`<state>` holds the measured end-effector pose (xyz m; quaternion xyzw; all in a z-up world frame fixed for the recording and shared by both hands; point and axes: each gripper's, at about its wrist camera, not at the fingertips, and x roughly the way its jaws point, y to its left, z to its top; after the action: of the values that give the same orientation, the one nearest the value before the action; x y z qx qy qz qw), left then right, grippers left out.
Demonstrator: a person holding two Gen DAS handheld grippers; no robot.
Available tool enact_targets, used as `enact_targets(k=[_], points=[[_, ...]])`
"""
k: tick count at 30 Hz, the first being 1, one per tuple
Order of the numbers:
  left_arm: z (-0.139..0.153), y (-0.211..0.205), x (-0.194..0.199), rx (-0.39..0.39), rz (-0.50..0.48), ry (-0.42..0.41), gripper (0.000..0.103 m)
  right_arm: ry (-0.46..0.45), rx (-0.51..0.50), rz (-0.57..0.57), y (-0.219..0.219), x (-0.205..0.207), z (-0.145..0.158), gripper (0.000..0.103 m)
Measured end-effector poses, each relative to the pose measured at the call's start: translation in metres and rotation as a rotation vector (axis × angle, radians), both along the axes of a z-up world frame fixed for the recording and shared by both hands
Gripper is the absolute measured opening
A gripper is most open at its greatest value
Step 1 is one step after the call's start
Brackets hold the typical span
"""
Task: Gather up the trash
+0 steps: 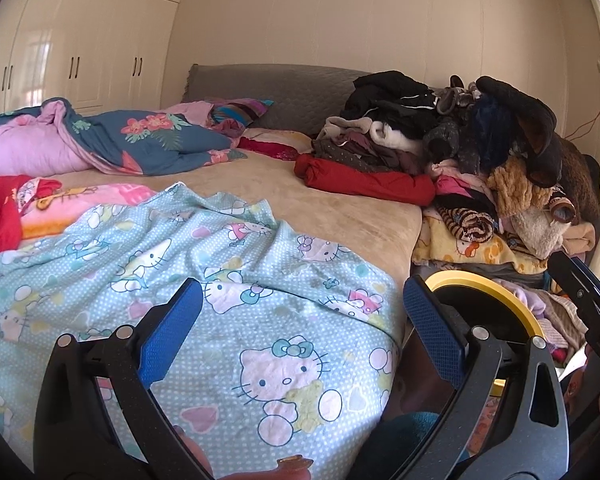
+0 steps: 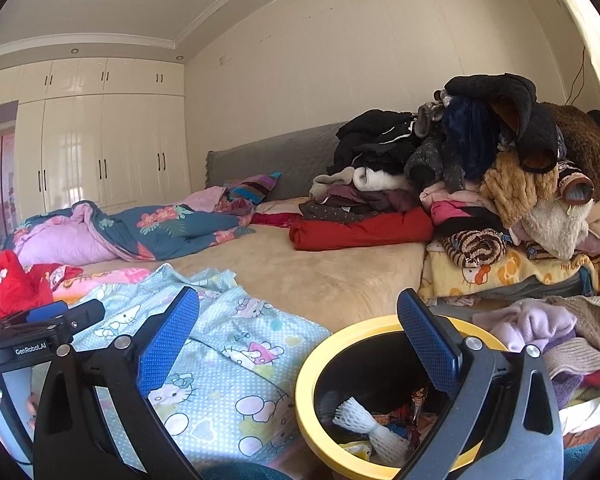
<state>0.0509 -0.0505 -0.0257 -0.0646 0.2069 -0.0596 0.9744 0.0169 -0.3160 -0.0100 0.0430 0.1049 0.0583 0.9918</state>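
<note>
A yellow-rimmed trash bin (image 2: 306,376) stands at the bed's near corner, with a white foam fruit net (image 2: 370,426) and snack wrappers (image 2: 416,402) inside. My right gripper (image 2: 296,336) is open and empty, right above the bin's rim. My left gripper (image 1: 302,320) is open and empty over the Hello Kitty sheet (image 1: 228,320); the bin's rim (image 1: 488,286) shows behind its right finger. The left gripper also shows at the left edge of the right wrist view (image 2: 56,316).
A bed (image 1: 340,208) with a beige cover carries a floral quilt (image 1: 140,140) at the back left, a red cloth (image 1: 0,212) at left, and a high pile of clothes (image 2: 500,184) at right. More clothes (image 2: 540,328) lie beside the bin. White wardrobes (image 2: 100,152) stand behind.
</note>
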Motion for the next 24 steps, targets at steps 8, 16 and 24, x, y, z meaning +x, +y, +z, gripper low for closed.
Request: enact_targets(k=[8, 16, 24], points=[[-0.0008, -0.0004, 0.0004, -0.003, -0.004, 0.007, 0.092, 0.006, -0.002, -0.009, 0.0005, 0.0009, -0.0029, 0.097], [-0.0010, 0.0007, 0.0013, -0.003, -0.006, 0.009, 0.092, 0.009, -0.001, -0.011, 0.0004, 0.0025, -0.0052, 0.097], [-0.0034, 0.0009, 0.0011, -0.005, 0.001, 0.013, 0.092, 0.008, -0.001, -0.015, -0.0009, 0.0024, -0.0078, 0.097]])
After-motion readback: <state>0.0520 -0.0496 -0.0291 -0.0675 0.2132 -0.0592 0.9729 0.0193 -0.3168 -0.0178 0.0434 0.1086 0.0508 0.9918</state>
